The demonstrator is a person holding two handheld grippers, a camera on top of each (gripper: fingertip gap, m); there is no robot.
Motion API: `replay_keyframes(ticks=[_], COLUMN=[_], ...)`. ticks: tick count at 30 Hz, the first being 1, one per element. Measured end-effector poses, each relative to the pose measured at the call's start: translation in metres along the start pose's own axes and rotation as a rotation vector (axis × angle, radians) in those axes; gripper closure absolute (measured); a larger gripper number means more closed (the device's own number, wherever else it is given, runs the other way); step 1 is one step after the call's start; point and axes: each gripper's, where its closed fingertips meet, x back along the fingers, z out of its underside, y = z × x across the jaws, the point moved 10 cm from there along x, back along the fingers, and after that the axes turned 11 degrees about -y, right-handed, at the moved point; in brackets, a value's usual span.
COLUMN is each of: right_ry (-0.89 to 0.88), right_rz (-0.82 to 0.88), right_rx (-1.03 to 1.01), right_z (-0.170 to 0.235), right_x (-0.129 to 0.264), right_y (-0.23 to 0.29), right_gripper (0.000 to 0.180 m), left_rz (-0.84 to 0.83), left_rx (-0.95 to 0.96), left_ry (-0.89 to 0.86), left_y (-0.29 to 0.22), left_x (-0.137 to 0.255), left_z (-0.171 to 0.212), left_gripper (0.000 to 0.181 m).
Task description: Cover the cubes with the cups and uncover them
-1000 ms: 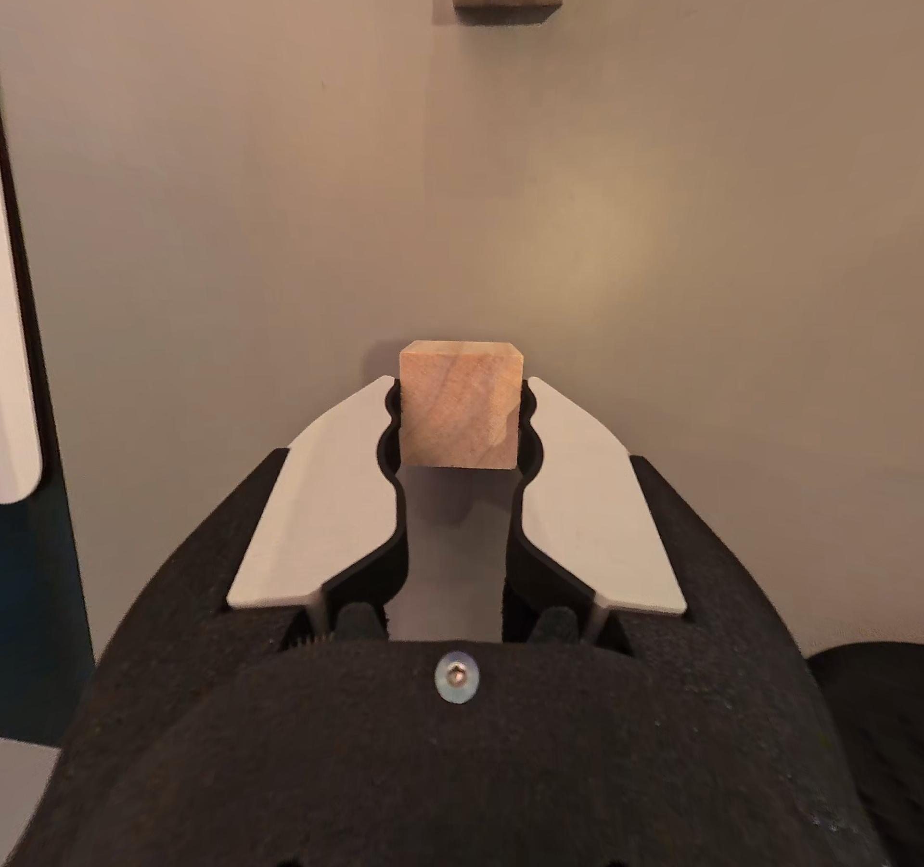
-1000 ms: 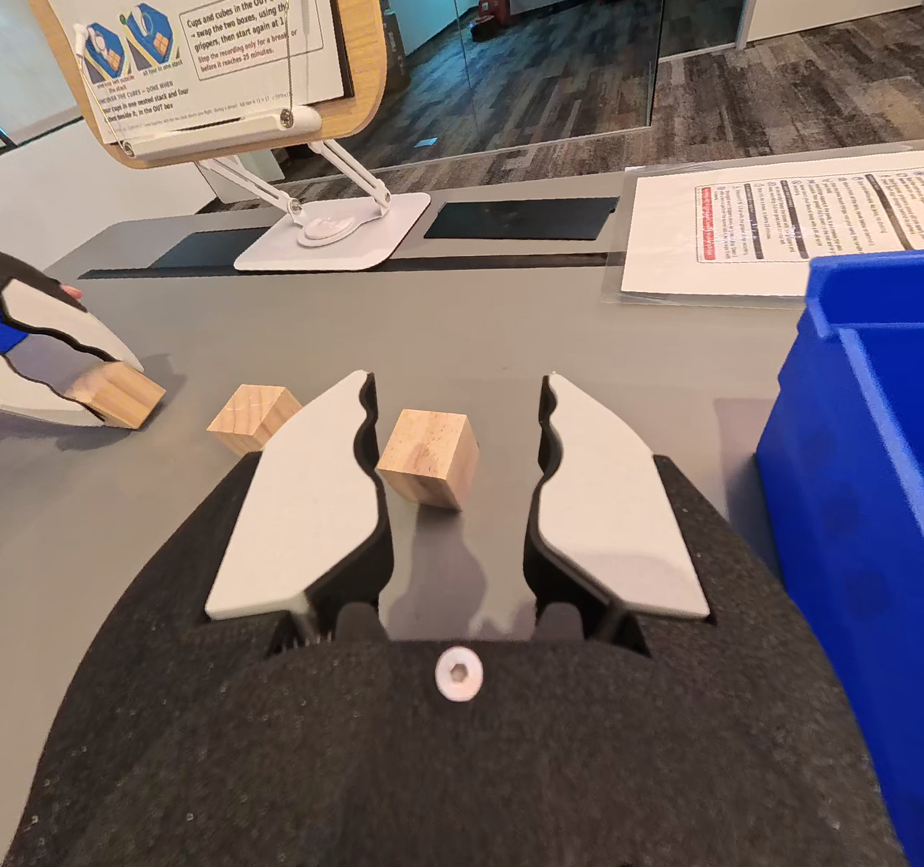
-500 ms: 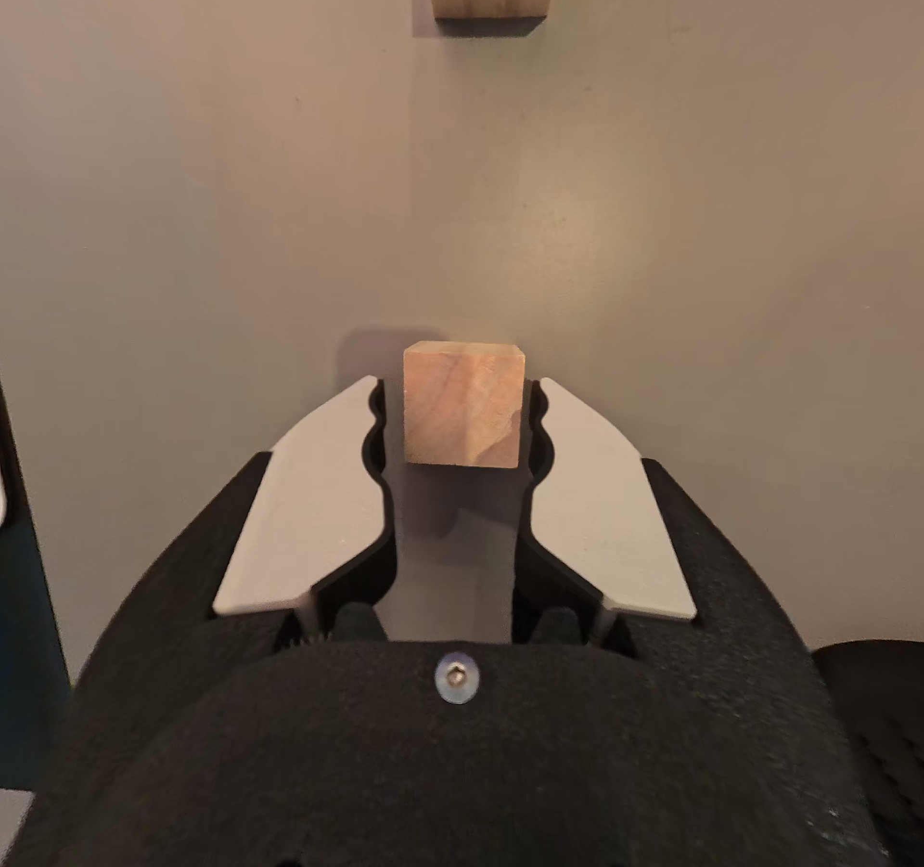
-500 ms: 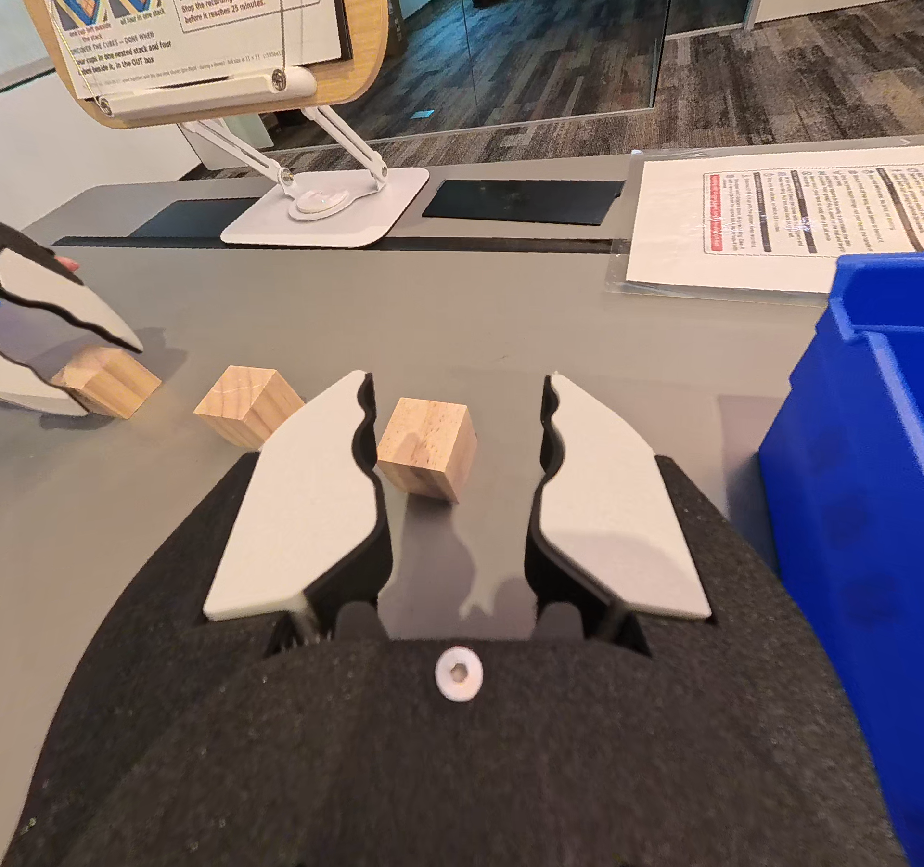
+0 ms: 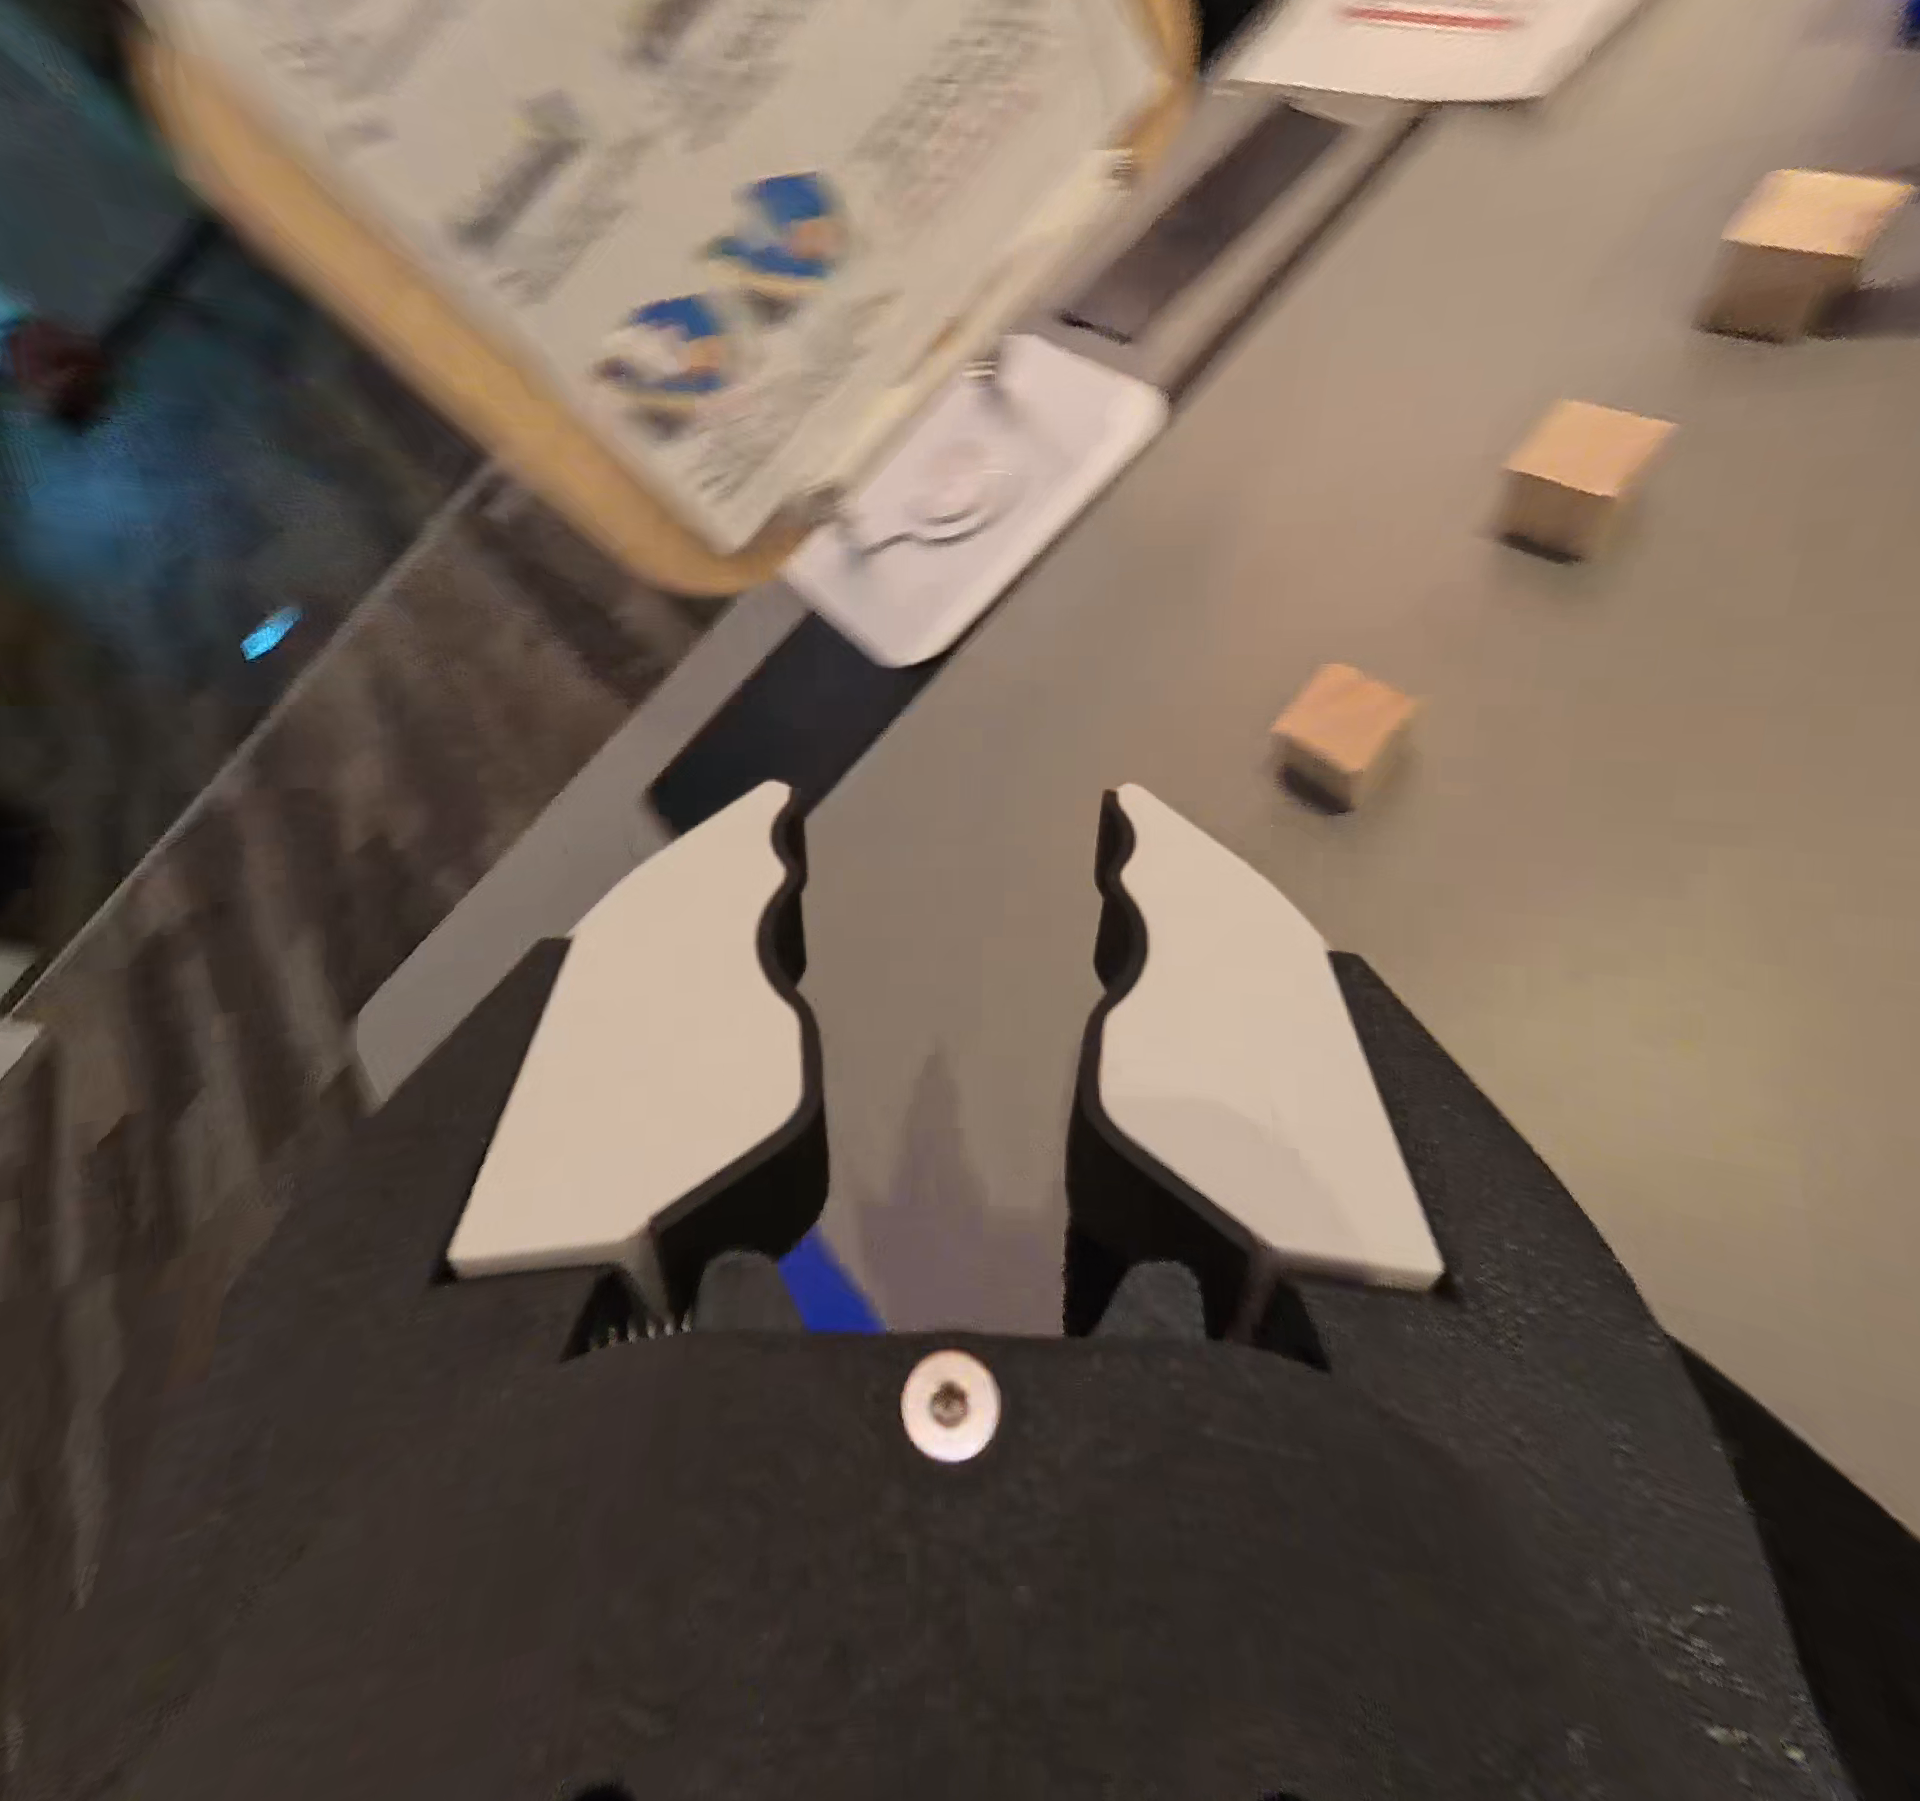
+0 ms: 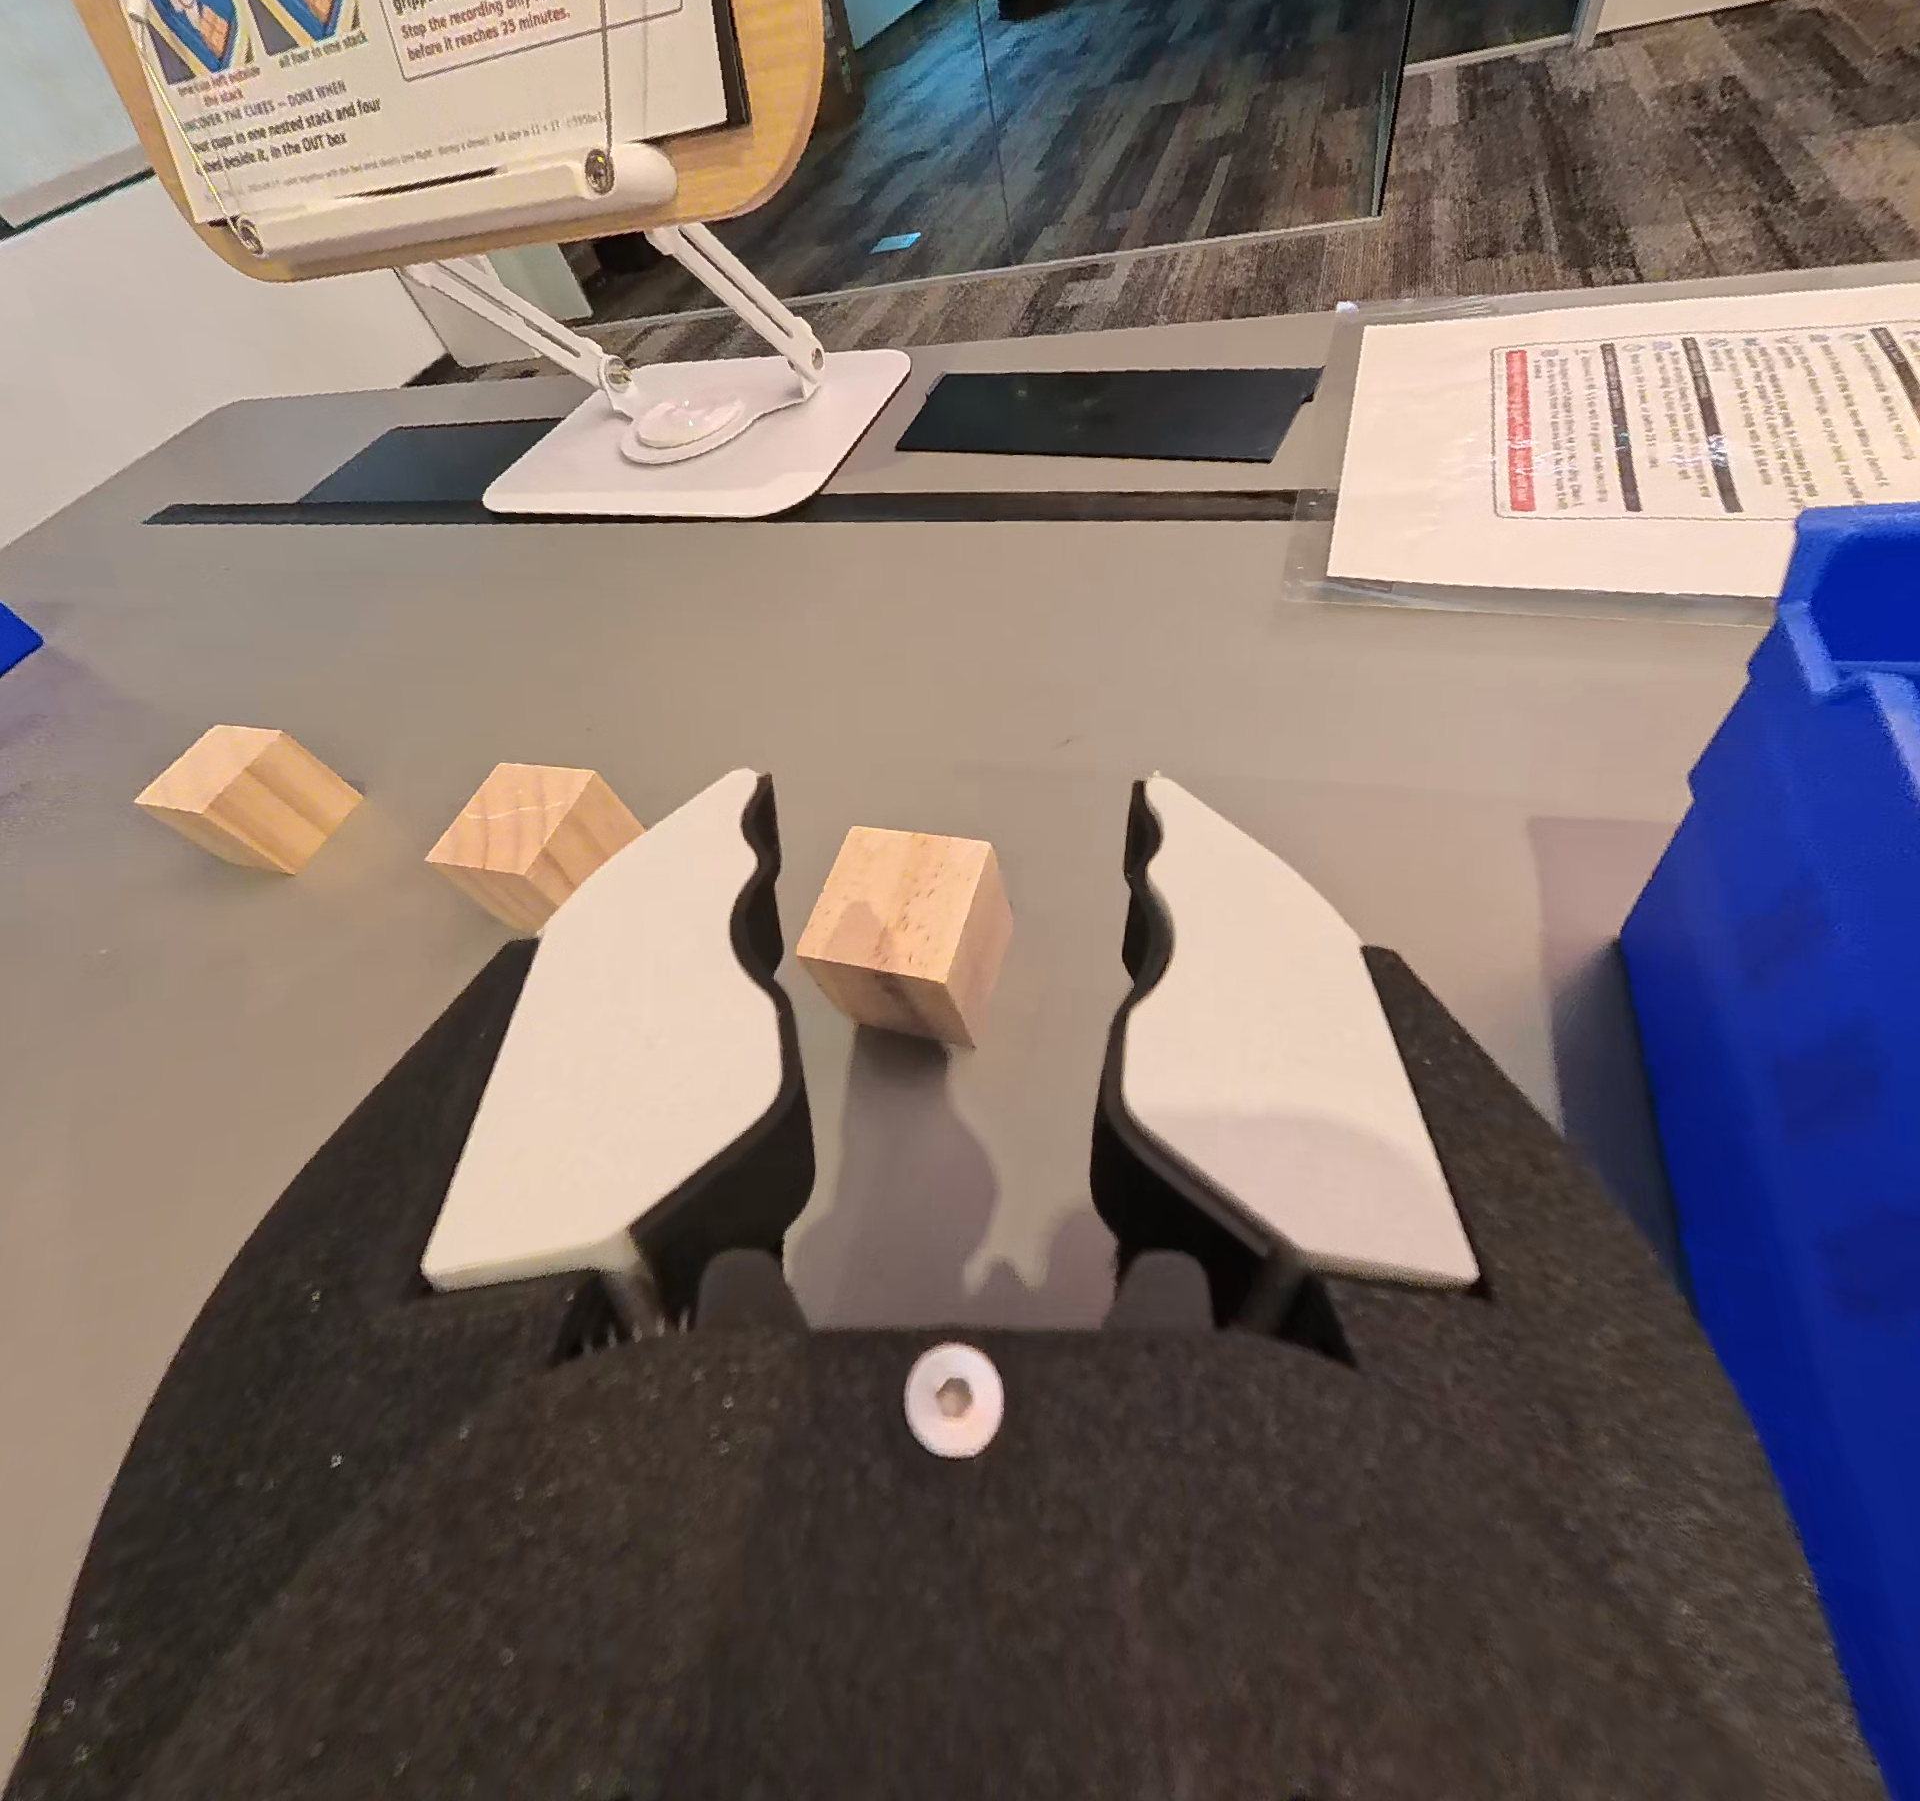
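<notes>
Nearest thing: the right gripper point(image 6: 945, 806) has its fingers spread, with one wooden cube point(image 6: 906, 932) sitting on the grey tabletop point(image 6: 935, 650) between the tips, closer to the left one, not pinched. Two more cubes point(image 6: 535, 842) sit in a row off to the left. The left gripper point(image 5: 948, 816) is spread and empty too, its view blurred. A blue bin point(image 6: 1808, 920) is just right. No cups in sight, so I'd leave the cubes well spaced and upright before fetching any.
</notes>
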Motion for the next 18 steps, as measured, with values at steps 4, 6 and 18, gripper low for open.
replay_keyframes(ticks=[4, 6, 18], right_ry=[0.008, 0.014, 0.031], right_rz=[0.004, 0.005, 0.009], right_rx=[0.008, 0.016, -0.004], right_z=[0.000, 0.001, 0.007], right_x=[-0.001, -0.001, -0.002], right_y=[0.002, 0.003, 0.001], right_gripper=[0.116, 0.116, 0.115], left_rz=[-0.281, -0.313, -0.325], left_rx=[0.183, 0.316, 0.643], left_ry=[0.081, 0.189, 0.600], left_y=[0.050, 0.065, 0.056], left_x=[0.069, 0.083, 0.049], left_z=[0.056, 0.094, 0.227], left_gripper=[0.130, 0.127, 0.121])
